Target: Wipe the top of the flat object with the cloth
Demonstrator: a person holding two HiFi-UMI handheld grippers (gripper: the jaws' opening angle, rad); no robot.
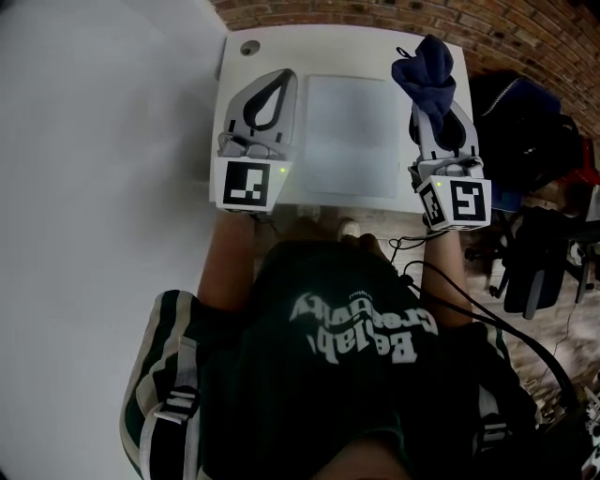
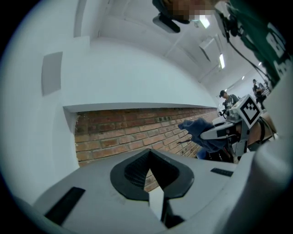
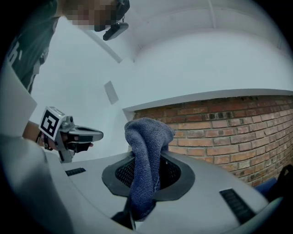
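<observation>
The flat object (image 1: 352,131) is a pale grey pad lying in the middle of a small white table (image 1: 323,42). Left of the pad is my left gripper (image 1: 281,77), shut with nothing between its jaws; in the left gripper view its tips (image 2: 149,153) meet against the brick wall. To the right of the pad, my right gripper (image 1: 434,101) is shut on a dark blue cloth (image 1: 424,73) that bunches above its jaws. In the right gripper view the cloth (image 3: 145,155) hangs down through the jaws. Both grippers point upward, off the pad.
A brick wall (image 1: 422,19) runs behind the table and a white wall (image 1: 94,187) stands at its left. A round grommet (image 1: 249,47) is in the table's back left corner. Dark bags (image 1: 520,122) and cables (image 1: 525,328) crowd the floor at the right.
</observation>
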